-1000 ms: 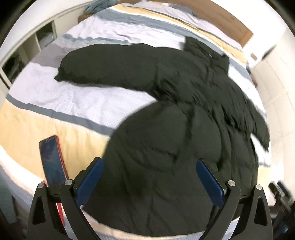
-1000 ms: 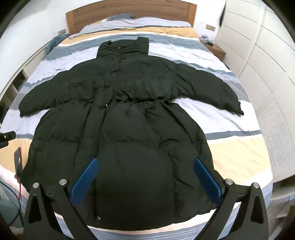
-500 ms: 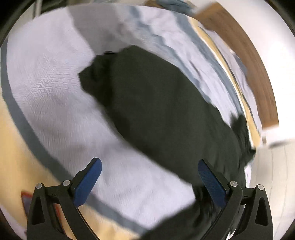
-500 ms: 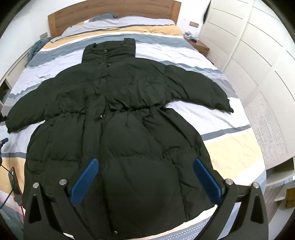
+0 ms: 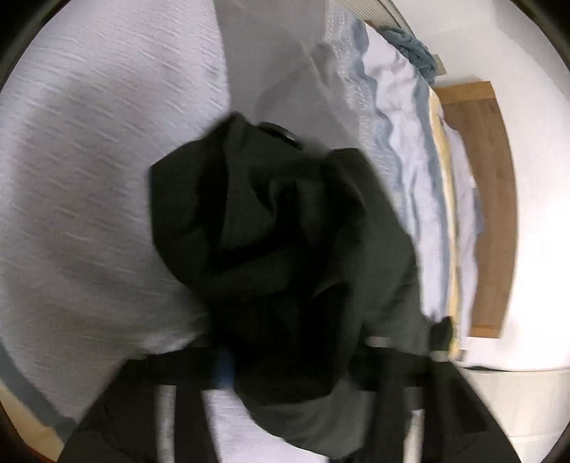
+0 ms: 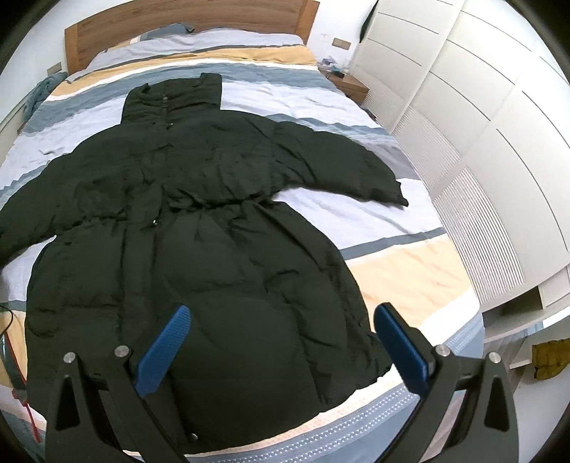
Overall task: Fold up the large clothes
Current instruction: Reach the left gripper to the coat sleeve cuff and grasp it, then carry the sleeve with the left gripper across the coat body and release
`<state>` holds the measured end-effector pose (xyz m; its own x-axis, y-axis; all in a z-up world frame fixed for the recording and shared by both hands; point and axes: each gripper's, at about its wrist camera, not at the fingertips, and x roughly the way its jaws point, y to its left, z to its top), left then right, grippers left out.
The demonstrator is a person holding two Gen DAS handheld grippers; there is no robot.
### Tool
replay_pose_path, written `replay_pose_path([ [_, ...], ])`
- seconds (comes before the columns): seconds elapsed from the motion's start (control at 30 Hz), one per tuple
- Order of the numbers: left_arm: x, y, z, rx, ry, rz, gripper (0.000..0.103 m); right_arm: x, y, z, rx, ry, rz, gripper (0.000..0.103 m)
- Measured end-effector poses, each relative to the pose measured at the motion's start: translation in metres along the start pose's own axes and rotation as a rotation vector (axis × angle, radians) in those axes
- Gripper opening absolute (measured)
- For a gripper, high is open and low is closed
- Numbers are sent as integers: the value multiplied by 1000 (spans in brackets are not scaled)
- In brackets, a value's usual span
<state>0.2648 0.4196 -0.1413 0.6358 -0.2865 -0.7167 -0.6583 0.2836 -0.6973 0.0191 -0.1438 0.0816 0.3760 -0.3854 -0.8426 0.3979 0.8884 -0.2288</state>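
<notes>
A large black puffer coat (image 6: 199, 235) lies spread face up on the striped bed, collar toward the headboard, both sleeves out to the sides. My right gripper (image 6: 281, 342) is open and empty, hovering over the coat's hem near the foot of the bed. In the left wrist view the cuff end of the coat's left sleeve (image 5: 270, 242) fills the middle, bunched up. My left gripper (image 5: 292, 359) appears closed around that sleeve; its fingers are mostly buried in the fabric and blurred.
The bed (image 6: 409, 270) has a striped duvet of white, grey and yellow, and a wooden headboard (image 6: 185, 17). White wardrobe doors (image 6: 463, 117) line the right side. A red cable (image 6: 21, 384) lies at the bed's left front. A blue-grey cloth (image 5: 413, 46) lies near the headboard.
My left gripper moved up along the bed to the left sleeve's cuff and closed on it. My right gripper shifted slightly closer to the hem, staying open.
</notes>
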Motion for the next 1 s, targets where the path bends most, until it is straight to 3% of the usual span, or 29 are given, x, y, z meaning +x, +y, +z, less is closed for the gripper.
replay_pose_path([
  [0.03, -2, -4, 0, 8, 2, 0, 21, -1, -2, 0, 2, -1, -2, 103],
  [0.13, -9, -31, -3, 78, -14, 13, 13, -3, -8, 1, 22, -9, -4, 103],
  [0.27, -32, -86, -18, 264, -58, 10, 10, 0, -14, 2, 25, -19, 7, 103],
  [0.43, -56, -157, -61, 453, -72, -58, 9, 13, -29, 6, 54, -33, 52, 103],
  [0.67, -51, -261, -177, 722, -10, -105, 9, 39, -61, 18, 51, -74, 114, 103],
  [0.87, -9, -292, -281, 845, 86, -80, 9, 63, -94, 26, 25, -95, 147, 103],
  [1.0, 34, -292, -339, 891, 155, -16, 9, 71, -121, 28, 26, -95, 156, 103],
])
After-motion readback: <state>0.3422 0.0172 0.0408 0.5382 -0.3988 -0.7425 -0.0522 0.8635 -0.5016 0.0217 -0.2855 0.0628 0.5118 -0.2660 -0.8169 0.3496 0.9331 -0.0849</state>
